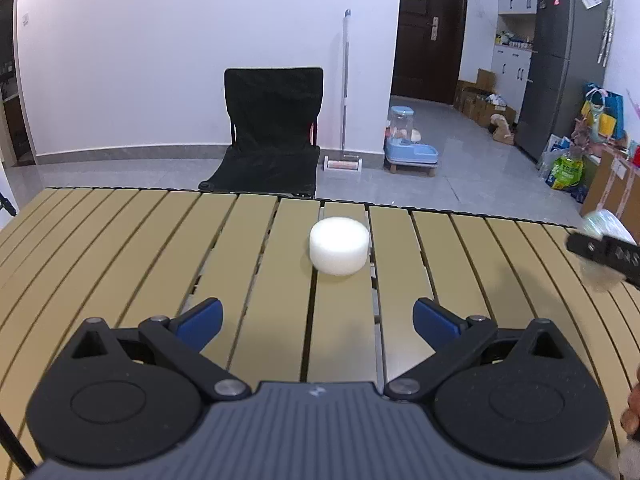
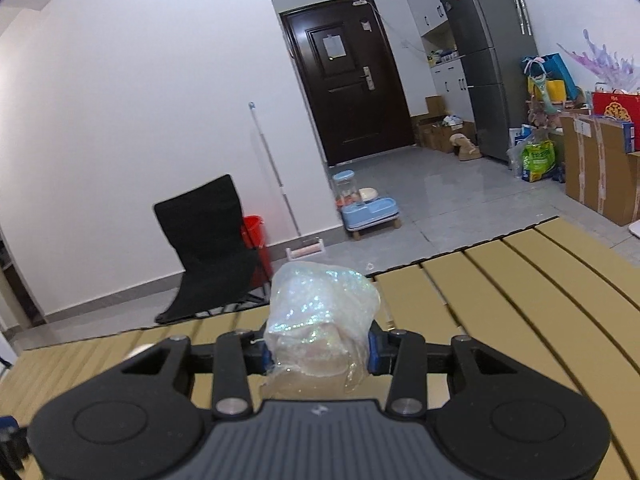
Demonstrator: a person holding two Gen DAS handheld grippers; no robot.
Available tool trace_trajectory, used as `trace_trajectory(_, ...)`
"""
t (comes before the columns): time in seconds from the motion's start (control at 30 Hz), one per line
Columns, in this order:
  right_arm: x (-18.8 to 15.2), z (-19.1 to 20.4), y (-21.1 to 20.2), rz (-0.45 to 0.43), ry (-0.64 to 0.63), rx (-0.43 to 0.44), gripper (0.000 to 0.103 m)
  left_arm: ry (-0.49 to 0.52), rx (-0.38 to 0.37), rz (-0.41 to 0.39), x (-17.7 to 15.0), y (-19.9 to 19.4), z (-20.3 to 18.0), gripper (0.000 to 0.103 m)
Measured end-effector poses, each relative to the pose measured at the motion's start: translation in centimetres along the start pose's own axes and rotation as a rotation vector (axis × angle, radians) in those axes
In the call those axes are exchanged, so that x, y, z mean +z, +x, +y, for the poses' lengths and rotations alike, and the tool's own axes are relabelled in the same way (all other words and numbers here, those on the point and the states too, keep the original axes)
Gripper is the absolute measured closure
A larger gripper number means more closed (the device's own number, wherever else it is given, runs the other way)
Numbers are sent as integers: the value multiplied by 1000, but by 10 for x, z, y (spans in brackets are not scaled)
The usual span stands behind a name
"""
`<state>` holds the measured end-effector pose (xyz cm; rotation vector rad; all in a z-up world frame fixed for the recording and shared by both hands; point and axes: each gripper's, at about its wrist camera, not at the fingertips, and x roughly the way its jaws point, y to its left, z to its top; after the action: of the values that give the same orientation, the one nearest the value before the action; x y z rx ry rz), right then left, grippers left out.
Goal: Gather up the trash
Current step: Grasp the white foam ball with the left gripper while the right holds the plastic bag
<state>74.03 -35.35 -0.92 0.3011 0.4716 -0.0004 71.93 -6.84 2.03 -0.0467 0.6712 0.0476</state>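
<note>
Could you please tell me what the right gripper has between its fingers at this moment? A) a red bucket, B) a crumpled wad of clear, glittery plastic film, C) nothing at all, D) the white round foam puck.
B: in the right wrist view the right gripper is shut on the crumpled wad of clear, glittery plastic film, while the white round foam puck lies untouched on the tan slatted table.

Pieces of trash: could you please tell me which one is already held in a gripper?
The crumpled clear plastic wrap, clamped in the right gripper; the white foam puck lies free on the slatted table.
</note>
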Motion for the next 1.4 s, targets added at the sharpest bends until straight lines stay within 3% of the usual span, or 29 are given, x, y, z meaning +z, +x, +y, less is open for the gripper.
trace_trajectory(0.23, 6, -21, 35, -3, 1, -46, 64, 27, 46, -8, 28, 50, -16, 0)
trace_trajectory(0.4, 7, -22, 50, -12, -20, -72, 64, -13, 34, 8, 40, 89, -22, 0)
trace_trajectory(0.6, 7, -27, 53, -26, -18, -77, 64, -19, 107, 44, 42, 138, -28, 1)
trace_trajectory(0.67, 7, -29, 50, -34, -15, -75, 64, -44, 107, 75, 40, 149, -26, 26)
trace_trajectory(0.7, 7, -29, 50, -37, -14, -72, 64, -48, 96, 90, 40, 152, -25, 45)
trace_trajectory(0.87, 5, -32, 49, -32, -4, -61, 64, -29, 82, 46, 37, 139, -23, 47)
trace_trajectory(1.1, 0, -24, 38, -16, -19, -57, 64, 8, 68, 42, 27, 107, -28, 47)
trace_trajectory(1.4, -19, 5, -11, 16, -45, 3, 64, 21, 21, 22, 14, 38, -30, 47)
